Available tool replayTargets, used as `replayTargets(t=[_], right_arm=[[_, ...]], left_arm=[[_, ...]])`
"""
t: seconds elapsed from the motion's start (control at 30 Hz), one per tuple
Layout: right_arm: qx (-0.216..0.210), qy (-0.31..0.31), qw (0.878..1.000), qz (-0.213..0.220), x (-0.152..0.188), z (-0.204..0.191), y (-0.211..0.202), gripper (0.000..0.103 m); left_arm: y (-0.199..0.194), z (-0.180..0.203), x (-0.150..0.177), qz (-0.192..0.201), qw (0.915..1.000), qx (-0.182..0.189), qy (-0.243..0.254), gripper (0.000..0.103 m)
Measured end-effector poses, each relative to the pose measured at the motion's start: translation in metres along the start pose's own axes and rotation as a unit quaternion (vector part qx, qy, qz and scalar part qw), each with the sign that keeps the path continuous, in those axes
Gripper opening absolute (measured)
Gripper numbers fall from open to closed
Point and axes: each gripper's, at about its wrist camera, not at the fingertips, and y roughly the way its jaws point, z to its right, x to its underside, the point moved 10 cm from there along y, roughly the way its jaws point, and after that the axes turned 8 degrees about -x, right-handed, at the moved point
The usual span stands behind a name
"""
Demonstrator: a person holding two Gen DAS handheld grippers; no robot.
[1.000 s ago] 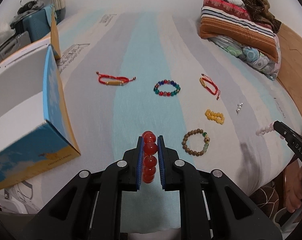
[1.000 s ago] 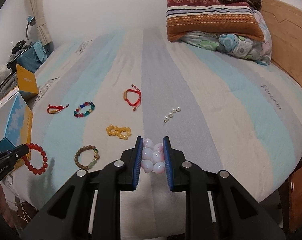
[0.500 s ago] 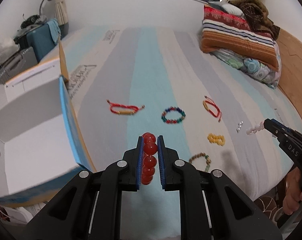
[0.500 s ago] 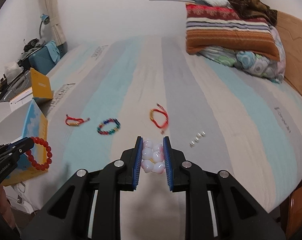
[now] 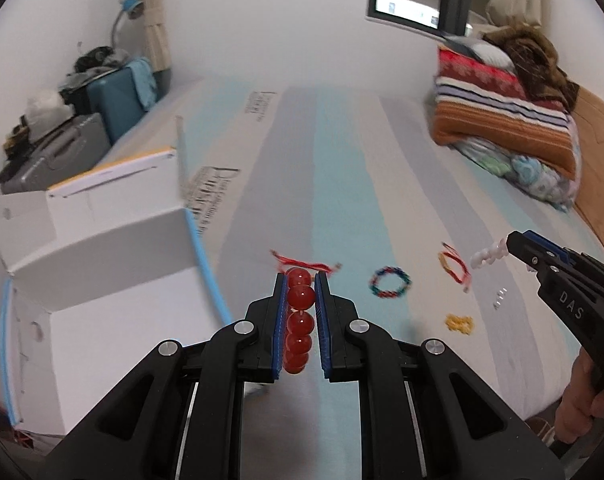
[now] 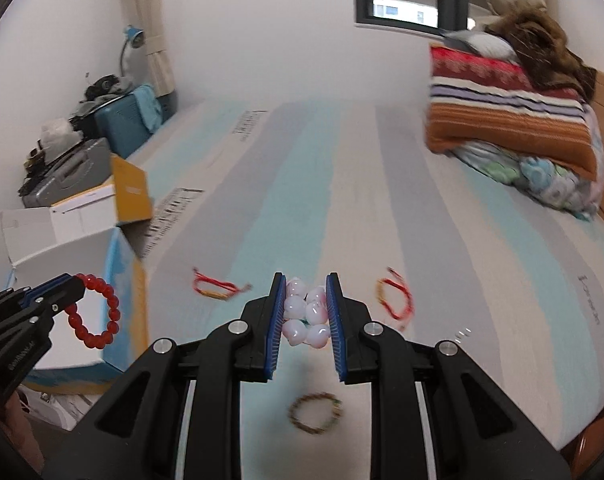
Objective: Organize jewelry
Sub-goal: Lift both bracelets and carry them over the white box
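Our left gripper (image 5: 299, 280) pinches the red bead bracelet (image 5: 299, 322), our right gripper (image 6: 305, 280) the pink bead bracelet (image 6: 305, 316); either risks slipping before the open box (image 5: 101, 276), since round beads roll between flat pads.

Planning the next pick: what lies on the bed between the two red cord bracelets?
The multicoloured bead bracelet lies between the red cord bracelets, shown in the left wrist view.

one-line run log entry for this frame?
left gripper: shut on red bead bracelet | right gripper: shut on pale pink bead bracelet | open white cardboard box: nothing in it yet
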Motion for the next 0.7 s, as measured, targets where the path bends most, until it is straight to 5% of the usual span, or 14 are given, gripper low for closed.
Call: replayTargets(t=[0.7], right_arm=[[-0.112,-0.089,0.989,-0.023,-0.018,-0.213,0.043,0.020]], left_arm=[[-0.023,-0.216,0.020,-0.016,0.9875,-0.116,-0.106,0.013]])
